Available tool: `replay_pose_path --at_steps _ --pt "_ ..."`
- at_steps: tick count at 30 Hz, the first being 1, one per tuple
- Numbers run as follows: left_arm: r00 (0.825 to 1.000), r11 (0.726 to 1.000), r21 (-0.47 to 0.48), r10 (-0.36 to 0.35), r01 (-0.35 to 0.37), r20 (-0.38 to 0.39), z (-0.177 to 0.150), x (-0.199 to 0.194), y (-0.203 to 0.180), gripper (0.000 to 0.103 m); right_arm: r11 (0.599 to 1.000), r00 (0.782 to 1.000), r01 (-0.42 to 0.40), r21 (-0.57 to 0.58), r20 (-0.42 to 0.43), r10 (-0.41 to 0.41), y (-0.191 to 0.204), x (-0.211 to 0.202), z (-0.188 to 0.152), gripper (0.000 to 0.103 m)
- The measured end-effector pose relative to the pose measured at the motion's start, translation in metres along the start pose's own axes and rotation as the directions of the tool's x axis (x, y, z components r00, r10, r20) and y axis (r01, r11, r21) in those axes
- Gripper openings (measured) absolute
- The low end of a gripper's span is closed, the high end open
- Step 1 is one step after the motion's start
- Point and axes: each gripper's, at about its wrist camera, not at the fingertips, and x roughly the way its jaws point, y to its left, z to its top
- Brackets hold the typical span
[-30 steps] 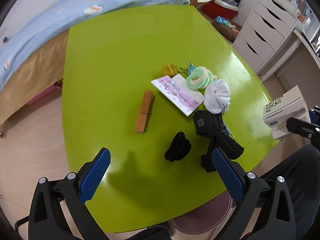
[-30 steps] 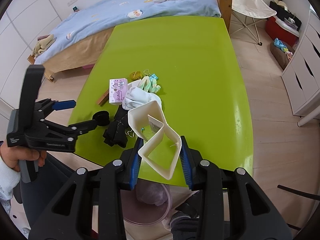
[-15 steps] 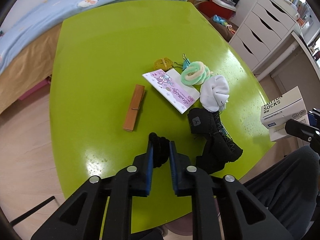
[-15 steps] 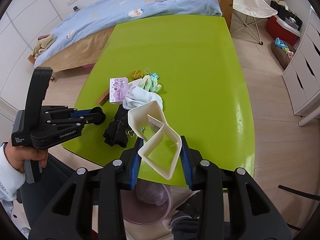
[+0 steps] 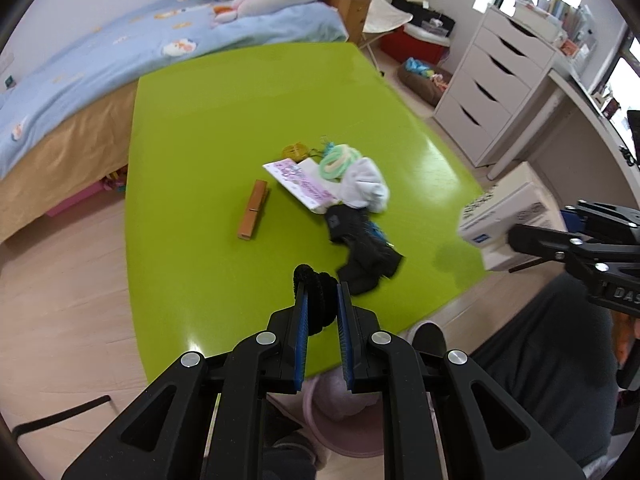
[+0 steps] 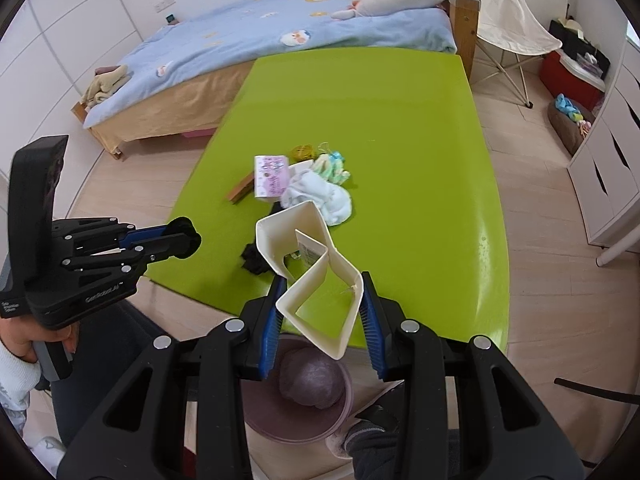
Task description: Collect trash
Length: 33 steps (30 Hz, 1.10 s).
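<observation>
With the left gripper (image 5: 321,300) clamped on the black scrunchie (image 5: 318,294) and the right gripper (image 6: 322,312) pinching the squashed sock box (image 6: 316,264), each load should clear the tabletop (image 5: 224,120) near edge before the jaws part over the pink bin (image 6: 304,404).

You've got the green table (image 5: 208,128) ahead of you, the bed with the blue quilt (image 5: 100,64) behind its far edge, and the white drawer unit (image 5: 492,96) off to its right. Mid-table sits a cluster: the brown wooden clip (image 5: 253,216) on the left, the pink patterned card (image 5: 298,182) just right of it, the white sock (image 5: 366,186) at the card's right end, and the black sock (image 5: 362,248) nearer you. Your left gripper (image 5: 321,296) is over the table's near edge, a black fuzzy band (image 5: 316,292) between its fingers. Your right gripper (image 6: 322,300), to its right, has the crushed white cardboard box (image 6: 316,268) between its fingers. Below the near edge, on the floor, stands the pink bin (image 6: 304,424).
</observation>
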Motion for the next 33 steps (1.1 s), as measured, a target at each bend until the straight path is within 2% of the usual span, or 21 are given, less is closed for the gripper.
replay_pose_path --at_steps 9,20,27,29,30,31,33 --pt "0.999 1.000 0.018 -0.017 0.016 0.047 -0.027 -0.031 -0.020 0.014 0.999 1.000 -0.014 -0.046 0.006 0.014 0.023 -0.019 -0.030 0.036" --pt "0.998 0.998 0.030 -0.059 0.058 0.019 -0.068 -0.035 -0.045 0.014 0.998 0.999 -0.023 -0.052 -0.024 0.021 0.030 -0.027 -0.070 0.036" --pt "0.996 0.995 0.042 -0.089 0.089 -0.002 -0.082 -0.031 -0.057 0.014 0.999 0.999 -0.021 -0.035 -0.043 0.019 0.027 -0.029 -0.090 0.036" --pt "0.996 0.995 0.048 -0.092 0.092 0.002 -0.084 -0.031 -0.060 0.018 0.999 0.999 -0.021 -0.030 -0.045 0.020 0.027 -0.030 -0.094 0.036" --pt "0.996 0.994 0.050 -0.093 0.093 -0.001 -0.085 -0.031 -0.061 0.026 0.999 0.999 -0.022 -0.028 -0.046 0.020 0.027 -0.030 -0.095 0.036" --pt "0.996 0.995 0.049 -0.090 0.090 -0.002 -0.085 -0.030 -0.061 0.046 0.999 0.999 -0.022 -0.027 -0.047 0.021 0.027 -0.030 -0.095 0.036" --pt "0.996 0.995 0.039 -0.092 0.092 0.011 -0.086 -0.030 -0.059 0.066 0.999 0.998 -0.024 -0.025 -0.050 0.023 0.027 -0.030 -0.096 0.036"
